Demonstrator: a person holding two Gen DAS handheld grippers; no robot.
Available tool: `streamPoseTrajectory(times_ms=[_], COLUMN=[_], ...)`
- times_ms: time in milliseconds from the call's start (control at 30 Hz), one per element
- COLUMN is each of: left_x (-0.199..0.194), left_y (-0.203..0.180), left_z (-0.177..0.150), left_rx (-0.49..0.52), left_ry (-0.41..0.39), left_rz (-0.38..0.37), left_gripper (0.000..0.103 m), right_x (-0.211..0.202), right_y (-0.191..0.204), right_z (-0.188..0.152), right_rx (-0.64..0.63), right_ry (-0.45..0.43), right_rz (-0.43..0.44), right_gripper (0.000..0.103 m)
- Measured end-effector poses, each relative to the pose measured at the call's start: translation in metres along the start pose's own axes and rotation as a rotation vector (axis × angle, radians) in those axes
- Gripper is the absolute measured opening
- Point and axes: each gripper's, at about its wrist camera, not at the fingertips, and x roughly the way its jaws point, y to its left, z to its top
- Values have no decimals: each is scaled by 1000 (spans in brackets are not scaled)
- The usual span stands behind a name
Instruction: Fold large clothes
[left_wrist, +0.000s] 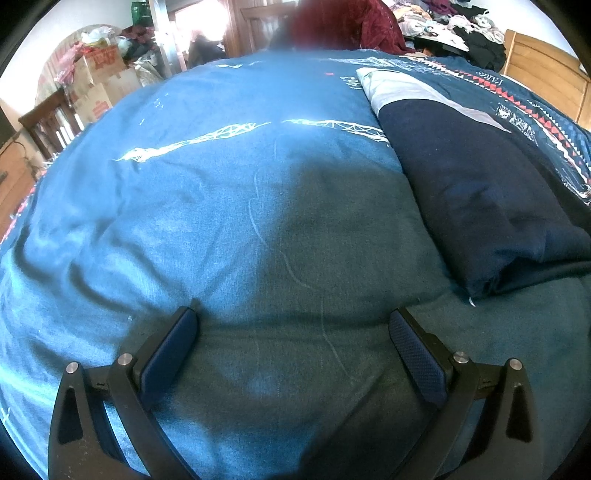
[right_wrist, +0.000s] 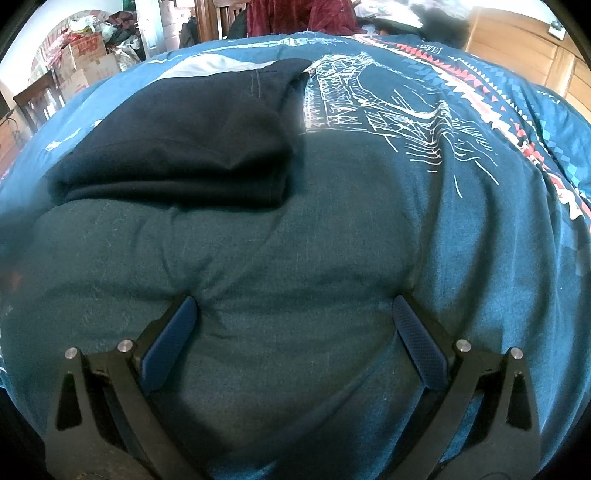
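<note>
- Right gripper: jaws spread wide, empty, over blue printed quilt.
- Folded dark navy fabric garment: lies on quilt, toward its far left.

Teal-blue cotton bedspread: white line-drawn bridge print, red-and-white triangle border. Folded navy fabric garment: plain, pale grey panel. Black tools with blue textured pads.

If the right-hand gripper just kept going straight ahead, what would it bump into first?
Probably the blue bedcover itself, which bulges up just ahead of the open right gripper. The folded dark garment lies further on and to the left; depth is uncertain.
</note>
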Motion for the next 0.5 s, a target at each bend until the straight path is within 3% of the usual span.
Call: streamPoseTrajectory(times_ms=[500], left_x=[2], left_y=[0], left_z=[1], left_rx=[-4], left_ry=[-1], left_rz=[-7], left_gripper=[103], right_x=[0], right_y=[0], right_z=[0], right_rx=[0], right_ry=[0], right_rz=[0], right_gripper=[103])
